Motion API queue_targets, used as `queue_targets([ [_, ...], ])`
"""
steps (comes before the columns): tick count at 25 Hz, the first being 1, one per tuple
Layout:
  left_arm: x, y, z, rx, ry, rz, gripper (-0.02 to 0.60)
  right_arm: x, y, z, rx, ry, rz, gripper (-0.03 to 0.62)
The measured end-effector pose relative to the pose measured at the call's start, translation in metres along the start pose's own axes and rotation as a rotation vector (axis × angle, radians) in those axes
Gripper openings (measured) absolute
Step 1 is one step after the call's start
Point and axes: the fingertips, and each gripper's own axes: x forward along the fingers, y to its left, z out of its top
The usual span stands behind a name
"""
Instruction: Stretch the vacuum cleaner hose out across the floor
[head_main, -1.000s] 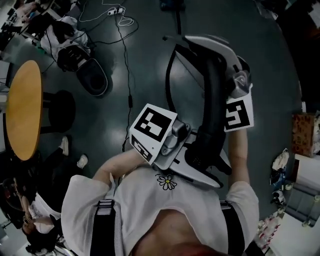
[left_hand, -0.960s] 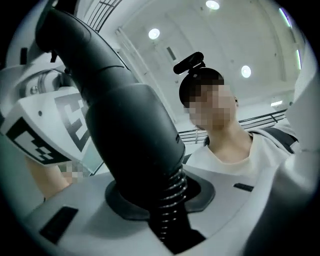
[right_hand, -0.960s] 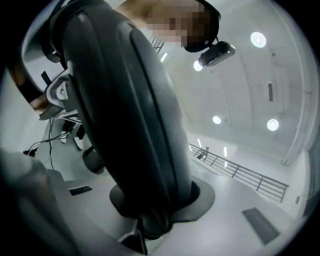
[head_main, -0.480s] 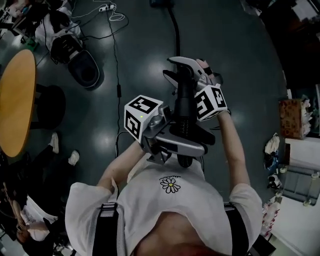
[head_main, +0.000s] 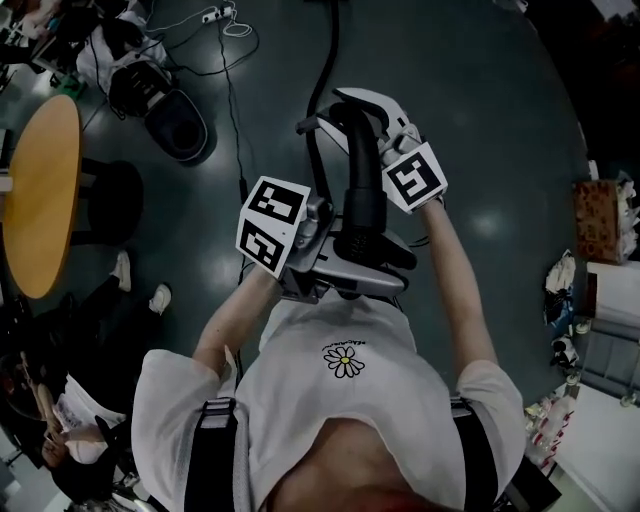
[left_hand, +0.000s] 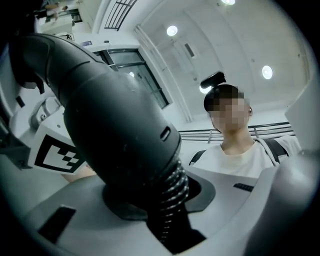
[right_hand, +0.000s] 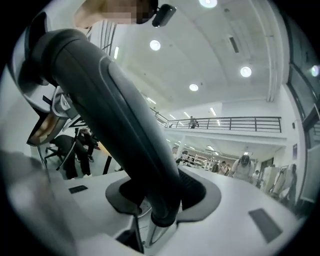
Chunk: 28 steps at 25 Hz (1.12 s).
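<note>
The vacuum hose's black curved handle tube (head_main: 362, 190) is held up in front of the person, between both grippers. My left gripper (head_main: 350, 275) is shut on its lower end, where the ribbed hose (left_hand: 172, 200) enters the thick black cuff (left_hand: 115, 130). At the upper end, my right gripper (head_main: 368, 118) is shut around the tube (right_hand: 125, 125), which sits in the jaws' notch. From there the black hose (head_main: 325, 60) drops to the floor and runs away towards the top edge. The person's chest fills the left gripper view's background.
A round wooden table (head_main: 40, 190) and a black stool (head_main: 110, 200) stand at the left. A black-and-white machine (head_main: 150, 90) and thin cables (head_main: 235, 120) lie on the dark floor at the upper left. Boxes and clutter (head_main: 600, 220) line the right edge. A person (head_main: 60, 400) is at the lower left.
The handle and both grippers have moved away from the head camera and look smaller. The right gripper now sits at the handle's top, and the hose trails more straight towards the top edge.
</note>
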Motion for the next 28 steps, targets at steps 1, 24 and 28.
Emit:
queue_targets([
  [1,0.001,0.0,-0.003,-0.01,-0.005,0.01,0.117,-0.002,0.006,-0.004,0.042,0.005,0.008,0.144],
  [24,-0.008,0.012,-0.027,-0.048,0.008,0.114,0.127,0.0,0.053,-0.043,0.232,0.115,0.282,0.186],
  [28,-0.01,0.01,-0.033,-0.027,0.031,0.13,0.127,0.003,0.056,-0.039,0.21,0.103,0.286,0.186],
])
